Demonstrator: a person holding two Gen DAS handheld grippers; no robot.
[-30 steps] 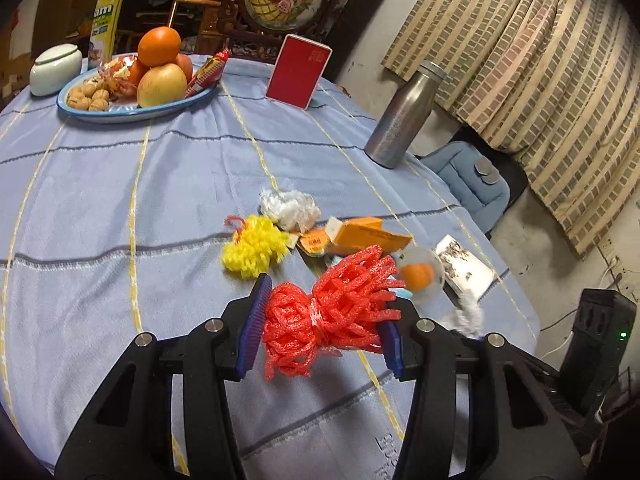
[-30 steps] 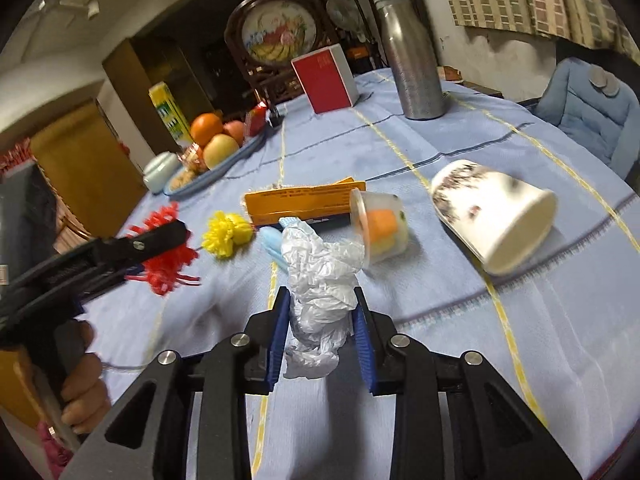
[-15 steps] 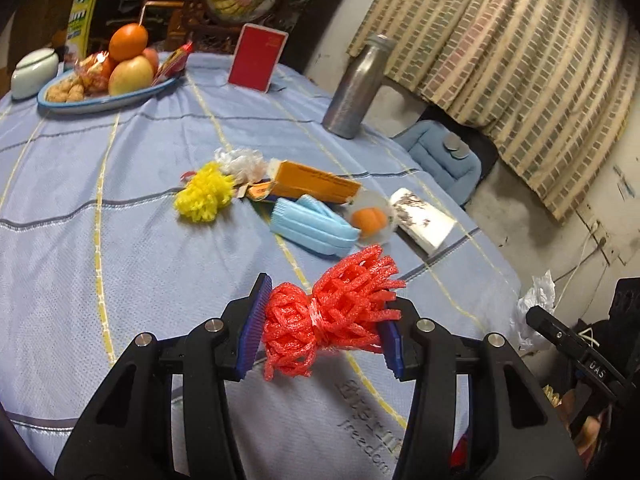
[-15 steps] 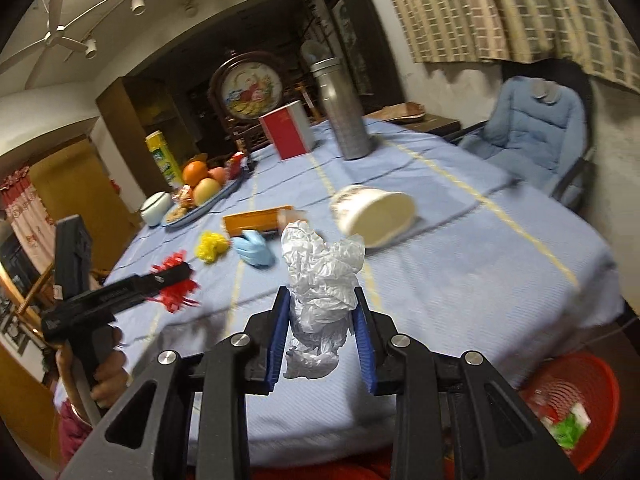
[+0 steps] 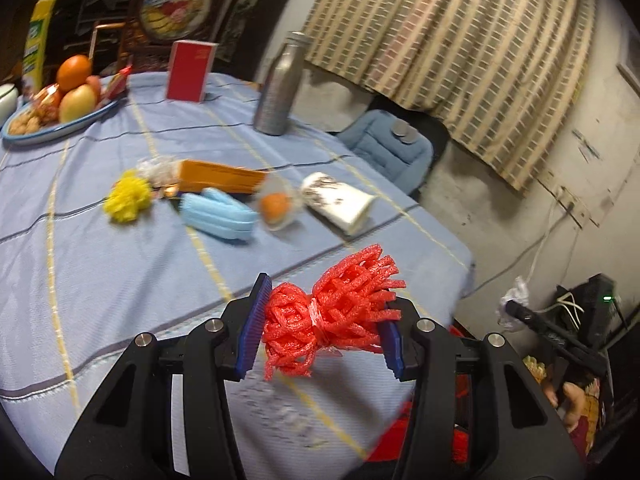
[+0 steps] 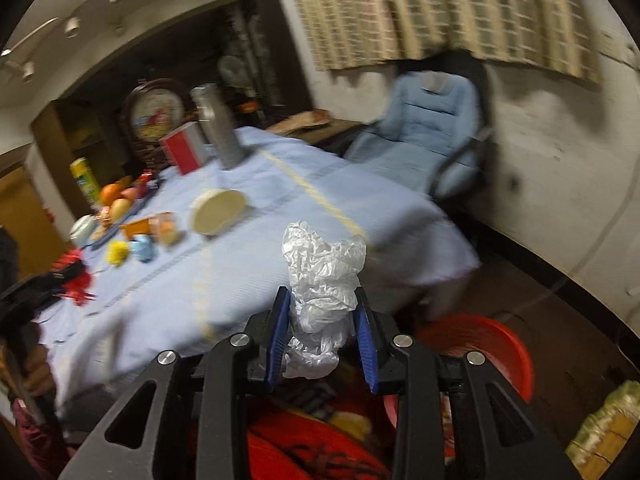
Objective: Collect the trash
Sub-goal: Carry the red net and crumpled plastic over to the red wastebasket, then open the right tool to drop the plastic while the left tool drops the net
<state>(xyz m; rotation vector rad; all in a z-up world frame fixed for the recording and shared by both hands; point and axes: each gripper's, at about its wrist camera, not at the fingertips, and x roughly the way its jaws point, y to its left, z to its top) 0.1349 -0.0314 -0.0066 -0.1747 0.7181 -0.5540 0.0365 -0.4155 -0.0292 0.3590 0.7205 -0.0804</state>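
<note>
1. Over the table's near edge, the left gripper (image 5: 322, 334) clamps a red foam net (image 5: 332, 314).
2. Above the red basket (image 6: 492, 350), the right gripper (image 6: 322, 340) pinches crumpled white plastic (image 6: 322, 292) between its blue pads.
3. On the blue tablecloth (image 5: 120, 272) lie a yellow net (image 5: 127, 200), blue mask (image 5: 218, 218) and paper cup (image 5: 340, 202).

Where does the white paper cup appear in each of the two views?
Left wrist: the cup lies on its side right of centre, beside the orange jelly cup.
Right wrist: the cup is left of centre, its mouth facing the camera.
Shared landmark: the steel bottle stands behind it.
</note>
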